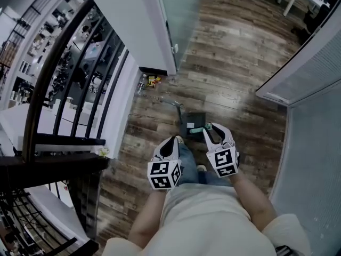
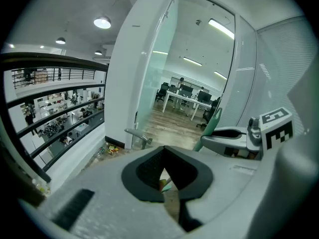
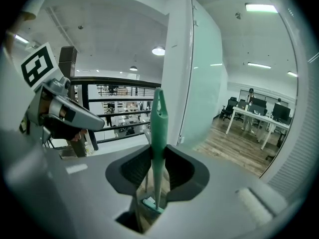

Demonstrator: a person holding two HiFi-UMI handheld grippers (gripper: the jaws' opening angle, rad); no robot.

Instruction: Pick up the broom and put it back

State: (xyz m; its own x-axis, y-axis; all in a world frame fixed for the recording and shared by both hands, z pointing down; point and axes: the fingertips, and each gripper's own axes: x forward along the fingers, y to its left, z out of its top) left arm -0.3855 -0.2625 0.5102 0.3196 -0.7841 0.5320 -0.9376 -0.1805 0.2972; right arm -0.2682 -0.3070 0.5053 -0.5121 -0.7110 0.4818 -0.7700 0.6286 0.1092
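My right gripper (image 3: 158,146) is shut on the thin green handle of the broom (image 3: 158,121), which stands upright between the pads, with its head low over the floor. From the head view the green handle (image 1: 197,129) shows just ahead of the right gripper (image 1: 210,128), above a dark dustpan (image 1: 192,119) on the wooden floor. My left gripper (image 1: 175,141) is beside it on the left, with its jaws together and nothing in them. In the left gripper view (image 2: 163,147) the pad tips meet, and the broom handle (image 2: 213,121) rises by the right gripper (image 2: 227,136).
A grey metal handle (image 1: 171,103) slants up from the dustpan. A black railing (image 1: 64,68) guards a drop on the left. A white pillar with a glass door (image 1: 178,20) stands ahead, small litter (image 1: 152,81) lies at its base, and a frosted glass wall (image 1: 314,153) runs along the right.
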